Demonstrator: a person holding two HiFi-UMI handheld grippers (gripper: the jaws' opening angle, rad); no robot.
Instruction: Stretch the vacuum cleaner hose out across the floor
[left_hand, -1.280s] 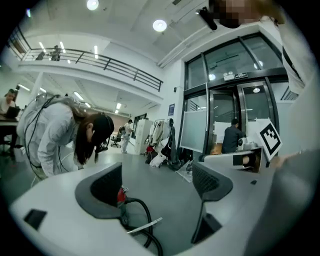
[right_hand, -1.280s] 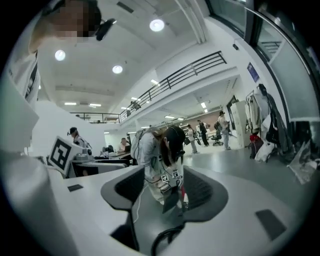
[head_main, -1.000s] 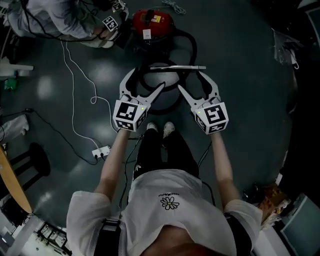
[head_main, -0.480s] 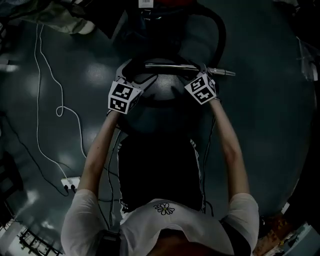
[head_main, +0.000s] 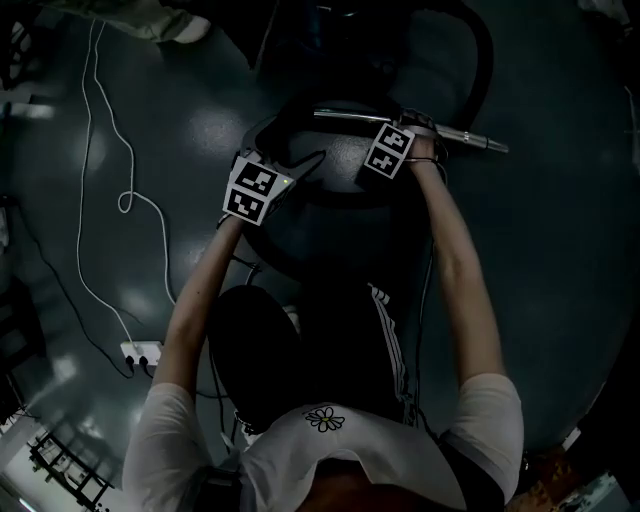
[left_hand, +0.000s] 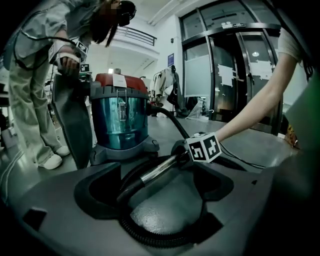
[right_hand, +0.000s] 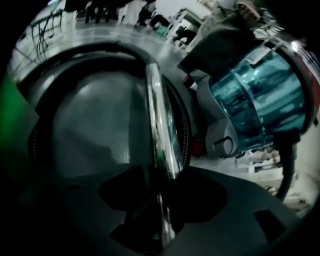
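Note:
The black ribbed hose (head_main: 486, 70) lies coiled on the dark floor, joined to a chrome tube (head_main: 470, 140). My right gripper (head_main: 388, 126) points steeply down over that tube (right_hand: 160, 115), which runs between its jaws. The jaws have just been closing a little but still stand apart from the tube, so it is open. My left gripper (head_main: 300, 165) is held low and wide open, with the hose loop (left_hand: 145, 235) and the tube (left_hand: 155, 172) ahead of it. The right gripper (left_hand: 182, 152) shows there at the tube's far end. The teal vacuum cleaner (left_hand: 120, 115) with its red lid stands behind.
A second person (left_hand: 30, 100) stands beside the vacuum cleaner (right_hand: 255, 100). A white cable (head_main: 100, 130) trails across the floor at left to a power strip (head_main: 140, 352). Glass doors (left_hand: 235, 75) close off the back. My own legs are crouched under the grippers.
The person has crouched and both grippers have dropped to the floor. The right gripper has rolled over and come down across the chrome tube. The left has settled by the hose coil.

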